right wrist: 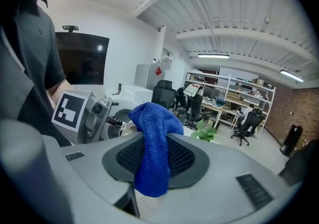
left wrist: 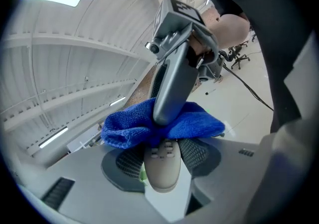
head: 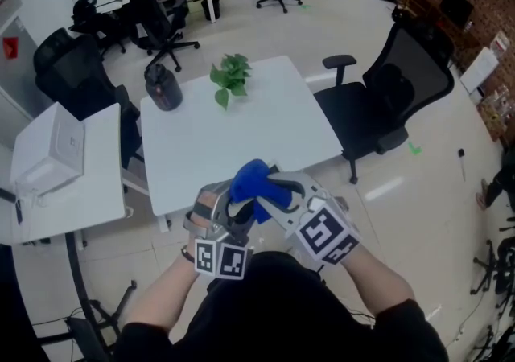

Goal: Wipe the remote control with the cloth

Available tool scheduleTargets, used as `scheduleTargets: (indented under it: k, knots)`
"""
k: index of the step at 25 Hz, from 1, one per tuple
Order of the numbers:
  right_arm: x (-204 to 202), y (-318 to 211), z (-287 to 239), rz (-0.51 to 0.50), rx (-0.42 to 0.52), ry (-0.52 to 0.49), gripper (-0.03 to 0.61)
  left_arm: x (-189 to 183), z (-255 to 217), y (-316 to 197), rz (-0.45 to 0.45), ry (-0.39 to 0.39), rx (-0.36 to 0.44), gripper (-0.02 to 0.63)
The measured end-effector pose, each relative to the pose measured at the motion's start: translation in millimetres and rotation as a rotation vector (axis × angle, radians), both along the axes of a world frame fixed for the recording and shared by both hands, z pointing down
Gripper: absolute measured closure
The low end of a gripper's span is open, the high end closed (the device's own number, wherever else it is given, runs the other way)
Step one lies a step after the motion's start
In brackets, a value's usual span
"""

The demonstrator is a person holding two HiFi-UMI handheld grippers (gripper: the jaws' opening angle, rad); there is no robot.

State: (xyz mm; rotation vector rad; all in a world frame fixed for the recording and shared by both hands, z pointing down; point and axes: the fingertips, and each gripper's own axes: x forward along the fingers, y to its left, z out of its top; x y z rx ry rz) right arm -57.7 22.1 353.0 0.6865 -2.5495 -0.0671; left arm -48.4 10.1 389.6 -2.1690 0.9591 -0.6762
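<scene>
In the left gripper view my left gripper [left wrist: 162, 161] is shut on a pale grey remote control [left wrist: 162, 169], whose button end points away from the camera. A blue cloth [left wrist: 160, 122] is draped across the remote's far end. My right gripper [right wrist: 152, 161] is shut on that cloth [right wrist: 152, 148], which hangs folded between its jaws. Its grey body [left wrist: 173, 81] comes down onto the cloth from above. In the head view both grippers meet close in front of the person's body, with the cloth [head: 252, 182] bunched between them. The remote is hidden there.
A white table [head: 265, 139] stands ahead, carrying a small green plant [head: 229, 79] and a dark round container [head: 163, 87] at its far side. A black office chair [head: 394, 95] is to the right. A white box [head: 52, 147] sits on a side table at the left.
</scene>
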Motion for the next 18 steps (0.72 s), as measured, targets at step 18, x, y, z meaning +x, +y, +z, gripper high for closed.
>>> scheduleTargets:
  k: [18]
  knots:
    - [54,-32,-35,0.203,0.177,-0.173,0.456,-13,-2,-13,-0.081,0.261,-0.174,0.41]
